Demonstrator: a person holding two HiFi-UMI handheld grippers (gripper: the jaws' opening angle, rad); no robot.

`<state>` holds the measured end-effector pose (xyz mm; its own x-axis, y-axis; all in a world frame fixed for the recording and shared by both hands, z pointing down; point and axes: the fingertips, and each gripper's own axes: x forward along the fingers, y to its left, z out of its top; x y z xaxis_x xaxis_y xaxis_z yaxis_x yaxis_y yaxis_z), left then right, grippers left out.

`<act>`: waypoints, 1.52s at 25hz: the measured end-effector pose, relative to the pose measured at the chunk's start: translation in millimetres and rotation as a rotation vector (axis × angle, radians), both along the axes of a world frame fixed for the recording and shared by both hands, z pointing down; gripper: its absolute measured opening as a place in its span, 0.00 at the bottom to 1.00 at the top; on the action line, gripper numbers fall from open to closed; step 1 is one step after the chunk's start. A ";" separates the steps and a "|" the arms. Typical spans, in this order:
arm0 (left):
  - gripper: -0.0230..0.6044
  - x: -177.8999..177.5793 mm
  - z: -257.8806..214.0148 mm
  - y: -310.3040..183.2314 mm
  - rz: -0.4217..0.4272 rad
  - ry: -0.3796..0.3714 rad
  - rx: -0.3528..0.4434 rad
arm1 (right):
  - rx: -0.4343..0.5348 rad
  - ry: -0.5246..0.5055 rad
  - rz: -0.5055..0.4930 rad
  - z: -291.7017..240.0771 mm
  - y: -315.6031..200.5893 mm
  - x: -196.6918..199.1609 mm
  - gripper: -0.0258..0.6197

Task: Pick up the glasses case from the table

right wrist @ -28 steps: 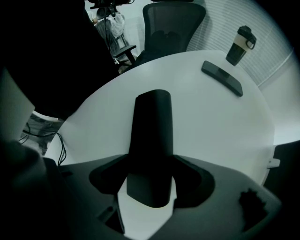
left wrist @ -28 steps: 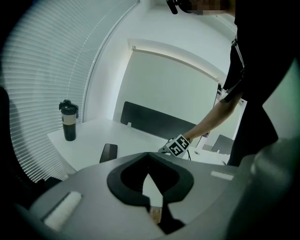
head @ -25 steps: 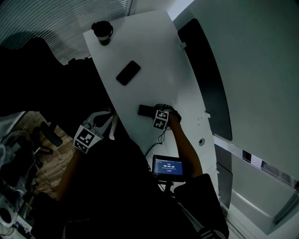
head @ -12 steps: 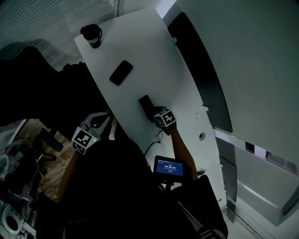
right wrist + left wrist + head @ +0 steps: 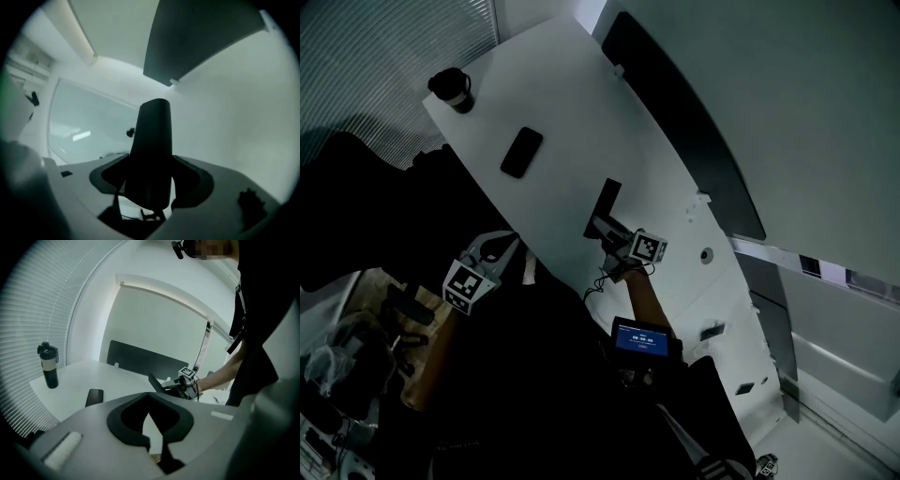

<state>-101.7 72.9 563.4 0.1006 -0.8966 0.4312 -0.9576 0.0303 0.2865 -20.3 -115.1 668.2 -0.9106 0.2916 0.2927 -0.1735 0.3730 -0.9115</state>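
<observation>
The black glasses case (image 5: pixel 606 201) is clear of the white table (image 5: pixel 572 103), tilted with its far end up. My right gripper (image 5: pixel 613 232) is shut on its near end. The left gripper view shows the case (image 5: pixel 156 381) sticking up from that gripper (image 5: pixel 174 386) above the tabletop. In the right gripper view the case (image 5: pixel 152 150) fills the space between the jaws of the gripper (image 5: pixel 147 199). My left gripper (image 5: pixel 508 253) hangs off the table's left edge, open and holding nothing, and in its own view (image 5: pixel 151 427) only a pale gap shows between its jaws.
A dark phone (image 5: pixel 521 152) lies flat on the table, and a dark bottle (image 5: pixel 453 89) stands at the far corner. A black panel (image 5: pixel 694 141) runs along the table's right side. A small lit screen (image 5: pixel 644 339) sits by the person's right forearm. Slatted blinds (image 5: pixel 28 324) are on the left.
The right gripper has raised the glasses case off the table and swung it from lying crosswise to pointing away and up. The left gripper has stayed beside the table edge.
</observation>
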 end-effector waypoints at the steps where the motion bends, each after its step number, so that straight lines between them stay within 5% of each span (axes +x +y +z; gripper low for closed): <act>1: 0.05 -0.7 -0.3 -3.5 0.011 0.001 0.002 | -0.027 -0.062 0.067 -17.6 -4.3 -3.3 0.49; 8: 0.05 7.3 -3.4 -42.1 0.127 0.024 0.033 | -0.178 -0.427 0.459 -131.5 -26.6 12.2 0.49; 14: 0.05 31.7 -12.4 -82.9 0.346 0.032 0.130 | 0.018 -0.686 0.538 -217.6 0.2 43.4 0.49; 25: 0.05 92.0 -20.7 -132.4 0.681 0.051 0.214 | 0.153 -0.780 0.833 -219.1 -1.5 140.0 0.49; 38: 0.05 91.5 -28.1 -143.5 0.656 0.063 0.194 | 0.150 -0.887 0.899 -237.7 -17.4 147.7 0.49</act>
